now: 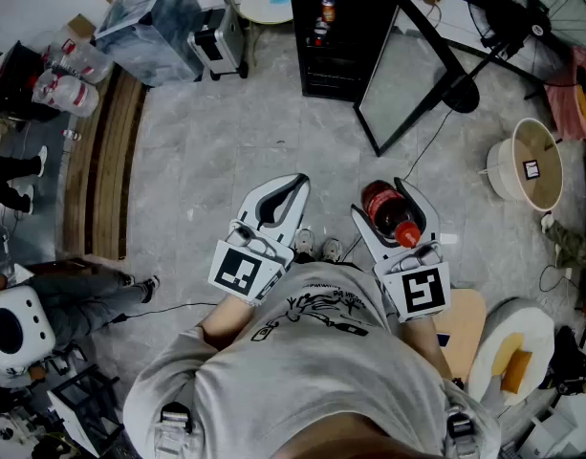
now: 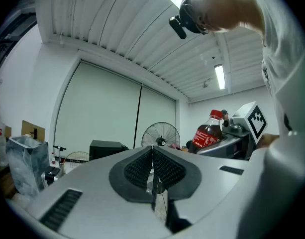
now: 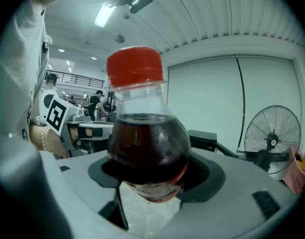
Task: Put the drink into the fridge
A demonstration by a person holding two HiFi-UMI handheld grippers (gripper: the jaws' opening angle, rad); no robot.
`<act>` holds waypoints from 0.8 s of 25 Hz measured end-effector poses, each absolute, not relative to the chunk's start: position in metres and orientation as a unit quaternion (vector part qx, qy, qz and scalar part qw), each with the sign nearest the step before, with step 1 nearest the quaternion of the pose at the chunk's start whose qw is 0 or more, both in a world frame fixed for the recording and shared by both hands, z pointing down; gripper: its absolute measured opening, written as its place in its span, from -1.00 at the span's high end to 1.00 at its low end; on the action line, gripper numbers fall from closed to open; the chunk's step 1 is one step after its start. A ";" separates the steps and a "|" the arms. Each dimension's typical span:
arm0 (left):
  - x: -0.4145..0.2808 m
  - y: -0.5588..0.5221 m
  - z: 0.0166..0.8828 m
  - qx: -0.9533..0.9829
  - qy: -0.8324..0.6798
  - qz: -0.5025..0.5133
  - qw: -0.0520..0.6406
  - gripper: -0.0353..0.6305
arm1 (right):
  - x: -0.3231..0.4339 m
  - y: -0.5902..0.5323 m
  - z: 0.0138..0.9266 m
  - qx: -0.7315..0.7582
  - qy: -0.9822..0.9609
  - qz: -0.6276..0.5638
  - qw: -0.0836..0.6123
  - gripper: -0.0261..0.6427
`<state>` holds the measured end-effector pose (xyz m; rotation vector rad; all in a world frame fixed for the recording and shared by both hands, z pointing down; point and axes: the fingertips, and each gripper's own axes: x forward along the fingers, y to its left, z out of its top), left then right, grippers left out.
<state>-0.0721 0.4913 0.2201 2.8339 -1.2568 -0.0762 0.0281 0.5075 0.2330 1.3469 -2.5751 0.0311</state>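
The drink is a cola bottle (image 1: pixel 388 212) with a red cap (image 3: pixel 135 66), dark liquid and a red label. My right gripper (image 1: pixel 392 199) is shut on it, the pads pressing the bottle's body (image 3: pixel 145 143) from both sides. In the left gripper view the bottle (image 2: pixel 208 131) shows upright at the right. My left gripper (image 1: pixel 294 185) is shut with nothing in it, its ribbed pads (image 2: pixel 167 169) meeting. The fridge (image 1: pixel 338 36) is a small black cabinet ahead on the floor. Its glass door (image 1: pixel 407 82) stands swung open to the right, and drinks stand on its shelves.
A black floor fan (image 1: pixel 530 15) stands right of the fridge, with a white round tub (image 1: pixel 530 165) near it. Left of the fridge is a plastic-wrapped box (image 1: pixel 151 17); wooden boards (image 1: pixel 106 161) run along the left. A person's legs (image 1: pixel 77 299) show at the left.
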 end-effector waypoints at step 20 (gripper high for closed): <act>-0.126 0.460 0.222 0.916 -0.399 -0.025 0.025 0.82 | -0.020 0.476 0.231 0.459 -0.880 0.007 0.122 -0.04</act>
